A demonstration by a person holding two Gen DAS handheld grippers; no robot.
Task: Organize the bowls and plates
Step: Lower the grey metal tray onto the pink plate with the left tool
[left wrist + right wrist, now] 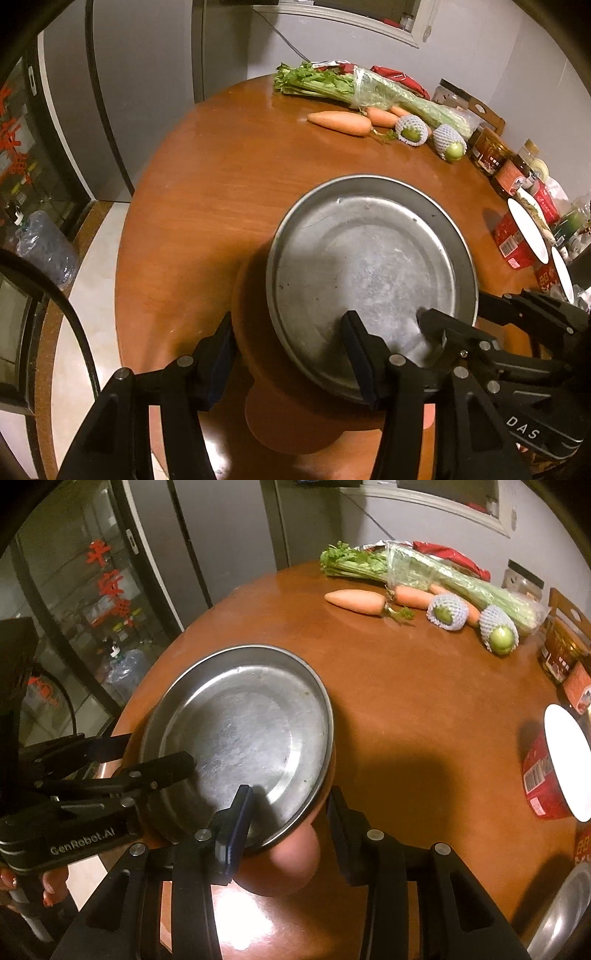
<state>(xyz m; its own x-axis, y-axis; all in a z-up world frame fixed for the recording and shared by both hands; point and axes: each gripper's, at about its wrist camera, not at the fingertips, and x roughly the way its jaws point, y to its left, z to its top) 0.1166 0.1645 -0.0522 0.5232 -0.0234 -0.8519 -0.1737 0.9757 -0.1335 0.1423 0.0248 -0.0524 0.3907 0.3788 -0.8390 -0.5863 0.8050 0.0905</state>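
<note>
Two grippers straddle the near rim of a steel plate on a round wooden table.

At left, the left gripper [140,760], lettered "GenRobot.AI", stands open astride the rim of the round, scuffed metal plate [240,731], which sits atop an orange bowl [291,864] on the glossy table [424,701]. The right gripper [290,819], marked "DAS", is apart likewise, rim between its fingers. Carrots [356,601] and foam-netted green fruit [498,633] lie beyond.

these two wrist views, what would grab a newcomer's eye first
A big steel plate fills the near side of the round wooden table, with both tongs straddling its near rim: left tongs, right tongs. Across the table lie celery, carrots and two net-wrapped green fruits.
</note>
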